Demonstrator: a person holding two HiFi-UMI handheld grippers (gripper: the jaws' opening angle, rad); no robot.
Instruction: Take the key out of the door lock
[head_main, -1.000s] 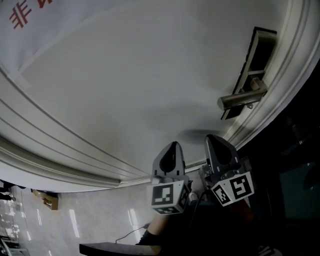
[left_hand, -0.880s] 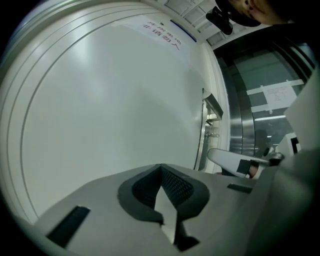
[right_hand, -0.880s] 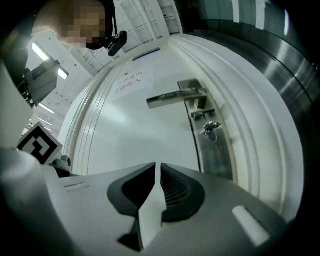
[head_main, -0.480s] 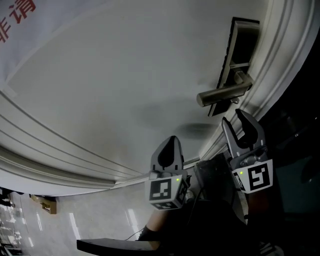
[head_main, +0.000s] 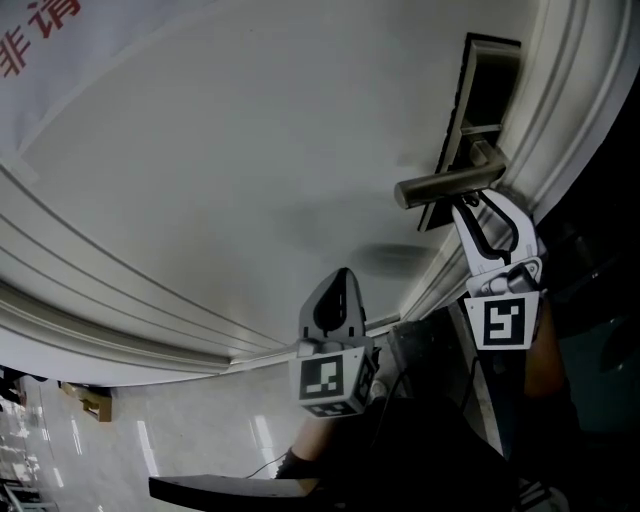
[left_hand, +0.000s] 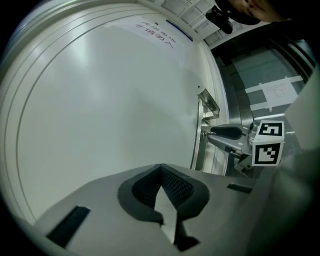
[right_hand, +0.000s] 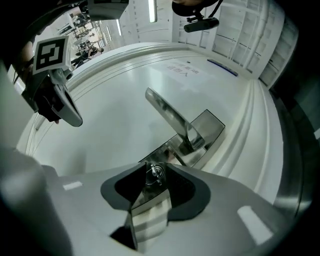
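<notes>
Background: white door (head_main: 250, 150) | Key (right_hand: 154, 172): seated in the lock plate (right_hand: 210, 127), beside the base of the lever handle (right_hand: 167, 115) | Your right gripper (head_main: 482, 208): just under the handle; jaws have just been opening, key framed between them, unpressed | Your left gripper (head_main: 343, 280): well apart from the handle, clenched, empty | Step: approach | Next: you close on the key's head, then draw straight out

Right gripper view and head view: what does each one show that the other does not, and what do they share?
Only the right gripper view shows the key sitting in the lock plate. It lies between the open fingers of the right gripper, which have just been opening and do not press on it. Only the head view shows that gripper's own marker cube. Both show the door handle, the lock plate and the left gripper.
</notes>
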